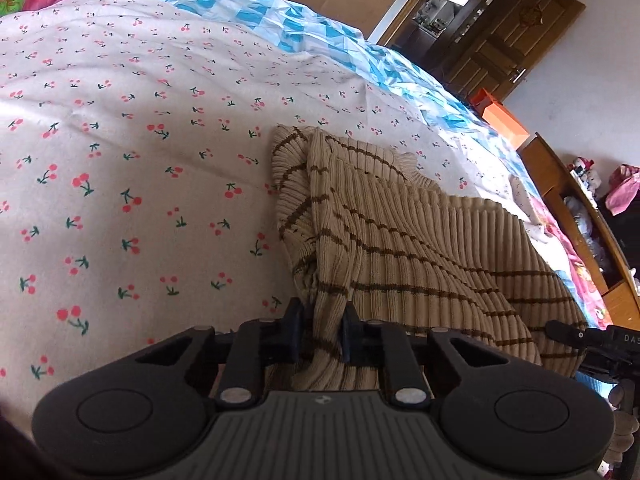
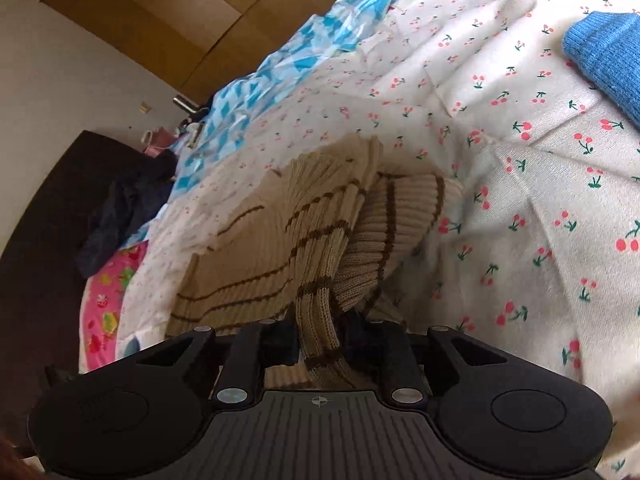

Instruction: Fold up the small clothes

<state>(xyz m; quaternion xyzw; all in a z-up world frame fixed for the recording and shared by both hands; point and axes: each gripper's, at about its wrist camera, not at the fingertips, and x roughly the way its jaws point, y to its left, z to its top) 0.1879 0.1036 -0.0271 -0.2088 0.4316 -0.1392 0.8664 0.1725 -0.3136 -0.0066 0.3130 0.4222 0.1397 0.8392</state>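
A small beige ribbed sweater with thin brown stripes (image 1: 400, 240) lies on the cherry-print sheet (image 1: 120, 140) of a bed. My left gripper (image 1: 322, 326) is shut on a bunched edge of the sweater and lifts it off the sheet. In the right wrist view, my right gripper (image 2: 322, 336) is shut on another bunched edge of the same sweater (image 2: 304, 232), with a folded sleeve part (image 2: 396, 220) hanging beside it. The right gripper also shows at the right edge of the left wrist view (image 1: 592, 338).
A blue knit garment (image 2: 608, 56) lies on the sheet (image 2: 540, 200) at the upper right. A blue-and-white checked cloth (image 1: 280, 12) covers the far side of the bed. Dark clothes (image 2: 120, 216) lie at the bed's left edge. A wooden shelf (image 1: 580, 216) stands beside the bed.
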